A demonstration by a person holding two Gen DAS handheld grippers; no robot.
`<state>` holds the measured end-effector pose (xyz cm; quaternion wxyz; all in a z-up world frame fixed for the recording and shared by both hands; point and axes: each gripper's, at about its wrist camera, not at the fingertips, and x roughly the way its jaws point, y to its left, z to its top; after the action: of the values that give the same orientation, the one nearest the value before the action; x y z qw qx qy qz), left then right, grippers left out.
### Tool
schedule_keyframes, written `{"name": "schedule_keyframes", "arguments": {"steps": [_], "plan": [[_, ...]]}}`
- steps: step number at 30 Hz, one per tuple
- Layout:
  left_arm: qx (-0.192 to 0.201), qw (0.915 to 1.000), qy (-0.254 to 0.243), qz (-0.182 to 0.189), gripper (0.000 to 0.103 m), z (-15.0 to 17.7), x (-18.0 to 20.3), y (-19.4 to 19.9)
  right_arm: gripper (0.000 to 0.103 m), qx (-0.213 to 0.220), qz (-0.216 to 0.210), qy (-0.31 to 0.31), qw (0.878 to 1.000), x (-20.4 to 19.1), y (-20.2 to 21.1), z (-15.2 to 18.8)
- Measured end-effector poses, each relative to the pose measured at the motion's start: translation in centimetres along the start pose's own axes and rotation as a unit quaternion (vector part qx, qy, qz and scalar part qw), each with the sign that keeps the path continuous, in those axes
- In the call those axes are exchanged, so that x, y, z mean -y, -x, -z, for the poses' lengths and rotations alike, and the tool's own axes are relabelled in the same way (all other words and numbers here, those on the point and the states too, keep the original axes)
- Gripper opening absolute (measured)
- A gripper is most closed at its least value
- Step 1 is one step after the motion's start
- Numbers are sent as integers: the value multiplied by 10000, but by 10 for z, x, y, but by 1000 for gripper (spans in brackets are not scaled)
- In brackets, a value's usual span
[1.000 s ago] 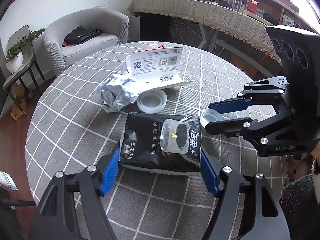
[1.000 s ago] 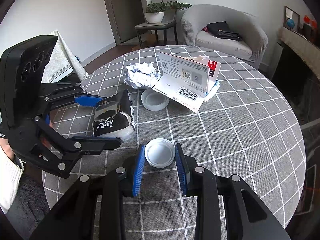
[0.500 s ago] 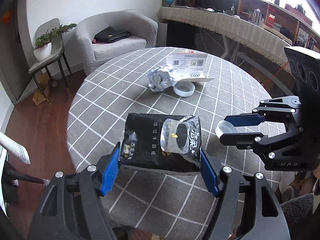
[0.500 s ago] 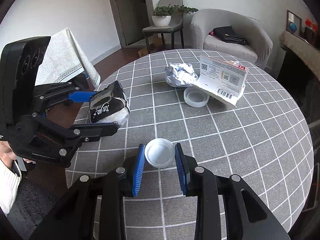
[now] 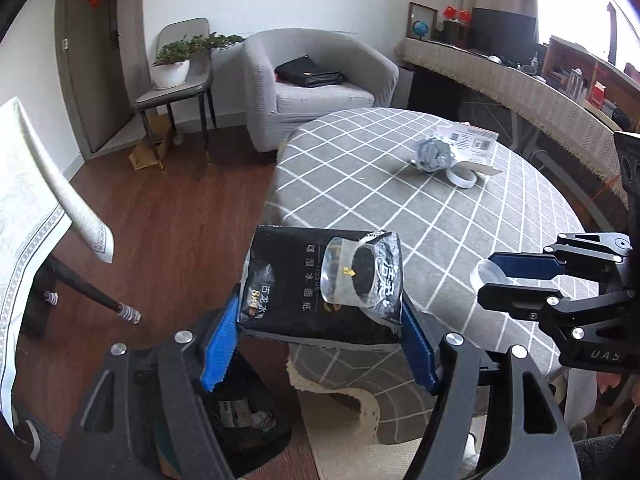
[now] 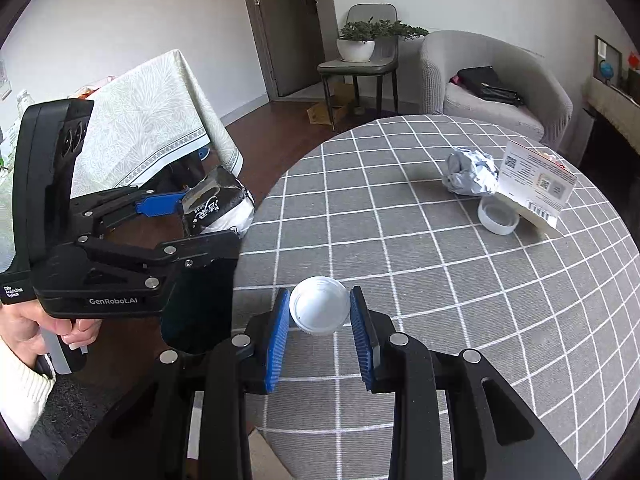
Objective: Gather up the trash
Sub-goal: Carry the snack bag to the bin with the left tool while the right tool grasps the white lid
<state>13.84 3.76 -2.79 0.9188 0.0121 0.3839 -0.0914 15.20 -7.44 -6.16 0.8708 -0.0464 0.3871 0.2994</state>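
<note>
Lower centre of the left wrist view: the left gripper (image 5: 320,332) clenches a soft, light black tissue pack (image 5: 316,280) by its sides, beyond the surface (image 5: 400,208) edge. The right gripper (image 6: 320,316) pinches a small, rigid white cap (image 6: 319,311) across its rim.

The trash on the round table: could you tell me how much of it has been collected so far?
Done: the black-lined bin on the floor already holds some scraps. In hand: the left gripper clamps a black tissue pack off the table edge, above the bin; the right gripper grips a white lid. Left on the table: crumpled paper, a white ring lid and a printed card.
</note>
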Motion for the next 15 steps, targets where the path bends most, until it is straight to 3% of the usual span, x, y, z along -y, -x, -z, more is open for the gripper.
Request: {"name": "schedule_keyframes", "arguments": {"steps": [7,15], "plan": [[-79,9976,454,-512,74,21,-59,8,31,39,-219,78,9997,-36,-21,-19],[-426,9927,824,-768,74,46,-123,1,31,-129,-507,320,9981,-86,-59,-34]]}}
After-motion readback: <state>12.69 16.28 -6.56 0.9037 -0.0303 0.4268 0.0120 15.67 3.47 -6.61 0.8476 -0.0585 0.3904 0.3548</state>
